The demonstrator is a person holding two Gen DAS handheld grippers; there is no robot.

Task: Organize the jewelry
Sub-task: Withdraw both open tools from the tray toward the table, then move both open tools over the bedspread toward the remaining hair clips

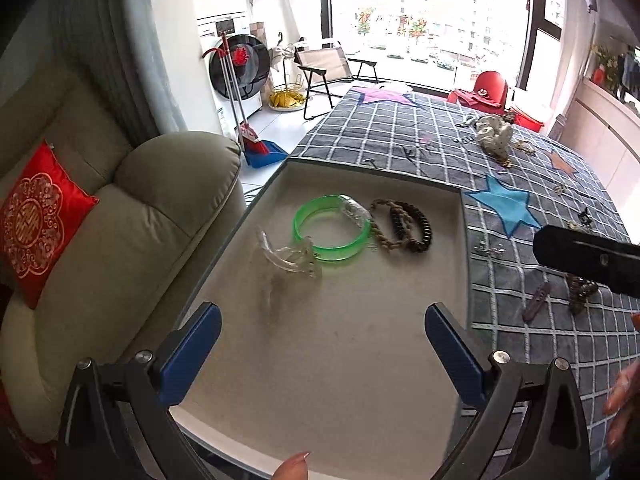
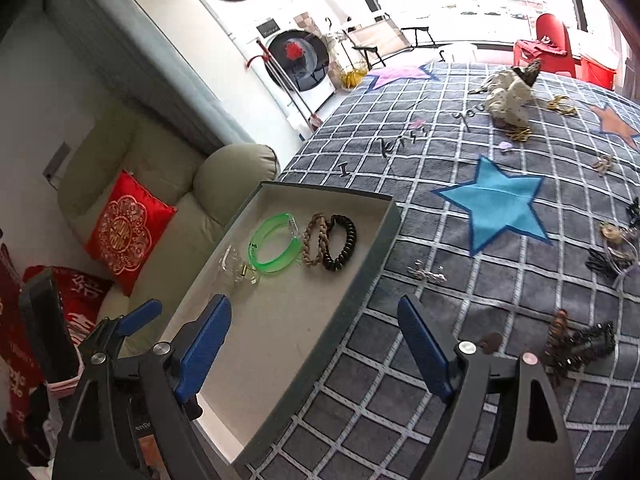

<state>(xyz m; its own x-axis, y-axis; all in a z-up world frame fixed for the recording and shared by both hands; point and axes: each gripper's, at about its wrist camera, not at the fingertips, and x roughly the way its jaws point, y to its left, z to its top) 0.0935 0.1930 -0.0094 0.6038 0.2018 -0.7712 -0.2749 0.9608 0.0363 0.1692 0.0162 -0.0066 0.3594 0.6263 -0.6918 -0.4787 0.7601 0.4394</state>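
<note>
Jaws spread on left gripper [image 1: 323, 354] and right gripper [image 2: 314, 346], nothing held; risk of nudging tray [image 2: 386, 224] wall, scattering green bangle [image 2: 275, 249] mid-frame.

Checked bedspread [image 2: 400, 380] carries tray [image 2: 384, 236], scattered jewelry [image 2: 580, 344].

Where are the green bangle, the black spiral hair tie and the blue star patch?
green bangle [image 1: 343, 247]: left wrist view, on its near rim.
black spiral hair tie [image 2: 347, 246]: right wrist view, on its right coil.
blue star patch [image 2: 498, 204]: right wrist view, on the star's centre.
</note>
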